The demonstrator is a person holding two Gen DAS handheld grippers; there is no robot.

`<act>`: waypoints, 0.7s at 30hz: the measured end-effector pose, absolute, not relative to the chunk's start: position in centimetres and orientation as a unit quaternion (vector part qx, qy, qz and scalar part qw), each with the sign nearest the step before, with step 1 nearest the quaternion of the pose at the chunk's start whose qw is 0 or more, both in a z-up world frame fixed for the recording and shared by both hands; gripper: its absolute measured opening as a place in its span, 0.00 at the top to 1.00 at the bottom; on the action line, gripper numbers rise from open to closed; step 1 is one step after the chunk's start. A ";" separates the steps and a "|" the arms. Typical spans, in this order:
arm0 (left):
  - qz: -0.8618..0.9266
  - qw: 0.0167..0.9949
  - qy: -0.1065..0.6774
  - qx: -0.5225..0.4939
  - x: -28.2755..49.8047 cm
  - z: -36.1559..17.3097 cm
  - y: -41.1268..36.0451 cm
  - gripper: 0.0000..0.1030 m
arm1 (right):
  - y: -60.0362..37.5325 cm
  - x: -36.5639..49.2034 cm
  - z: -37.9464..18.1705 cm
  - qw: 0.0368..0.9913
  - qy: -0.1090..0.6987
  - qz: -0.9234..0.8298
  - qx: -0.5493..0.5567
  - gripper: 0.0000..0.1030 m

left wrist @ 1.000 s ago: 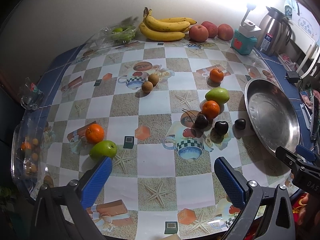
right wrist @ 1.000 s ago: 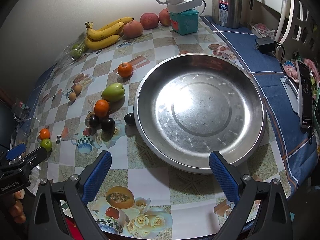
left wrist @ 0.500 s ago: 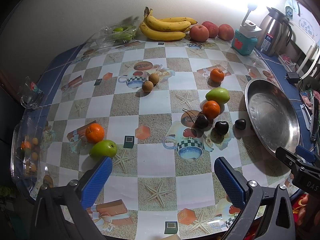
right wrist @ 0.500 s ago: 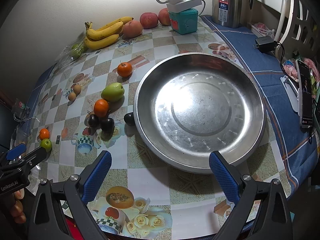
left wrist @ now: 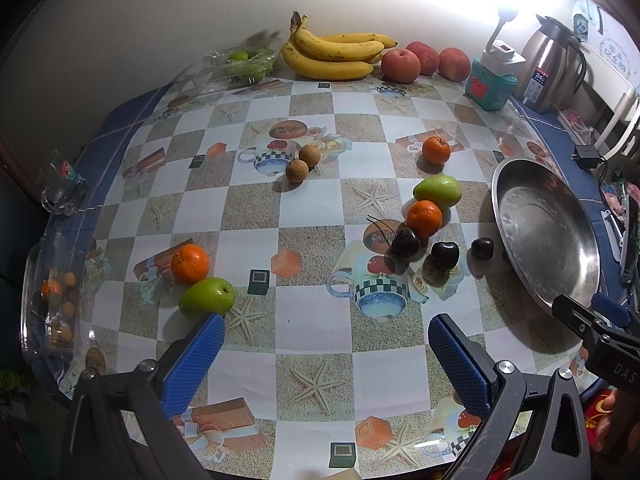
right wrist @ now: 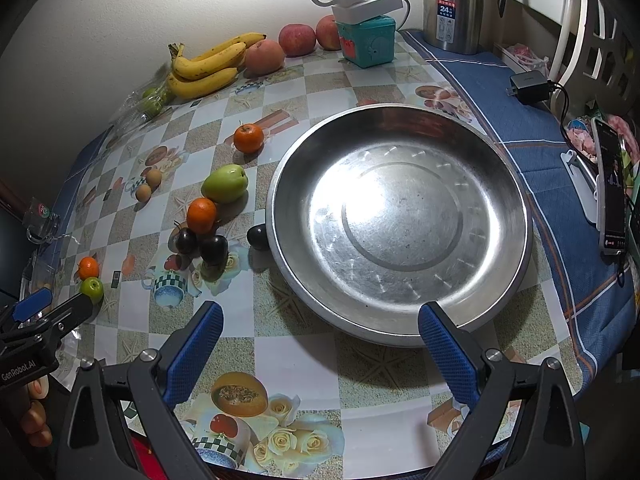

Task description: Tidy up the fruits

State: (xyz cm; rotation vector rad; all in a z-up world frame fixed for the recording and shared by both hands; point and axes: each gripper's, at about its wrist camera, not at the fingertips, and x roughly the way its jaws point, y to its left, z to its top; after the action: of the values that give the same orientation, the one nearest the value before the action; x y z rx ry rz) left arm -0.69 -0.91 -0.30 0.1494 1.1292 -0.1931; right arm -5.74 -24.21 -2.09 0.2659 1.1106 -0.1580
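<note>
Loose fruit lies on the patterned tablecloth. In the left wrist view a green fruit [left wrist: 207, 296] and an orange [left wrist: 190, 263] sit just beyond the left finger of my open left gripper [left wrist: 326, 346]. Further right are a green fruit [left wrist: 436, 191], an orange [left wrist: 424, 219], three dark cherries [left wrist: 405, 241] and another orange [left wrist: 436, 149]. Two small brown fruits [left wrist: 303, 163] lie mid-table. The wide steel dish [right wrist: 400, 220] holds nothing; my open right gripper [right wrist: 320, 336] hovers at its near rim. Bananas [left wrist: 336, 54] and apples [left wrist: 401, 65] line the back wall.
A steel kettle [right wrist: 454, 4], a teal box with a white power strip [right wrist: 366, 40] and a charger [right wrist: 528, 86] stand at the back right. A phone on a stand [right wrist: 610, 192] is at the right edge. A clear plastic box [left wrist: 44, 300] with small fruit sits at the left edge.
Both grippers have barely shifted; the views are nearly the same. No fruit has moved.
</note>
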 end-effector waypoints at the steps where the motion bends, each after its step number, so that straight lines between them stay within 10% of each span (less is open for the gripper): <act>1: -0.091 0.838 0.534 0.071 -0.7 -0.3 -0.9 0.00 | -24.2 -5.7 -2.1 0.838 0.525 -0.075 0.126 0.05; 21: -0.086 0.851 0.517 0.028 0.2 0.9 0.7 0.00 | -23.0 -4.6 -1.2 0.851 0.511 -0.045 0.117 0.05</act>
State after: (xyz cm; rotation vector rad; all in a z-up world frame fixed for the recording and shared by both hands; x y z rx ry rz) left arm 0.21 0.70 0.89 0.0584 1.0896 -0.1802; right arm -4.64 -23.04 -1.20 0.2461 1.0752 -0.0949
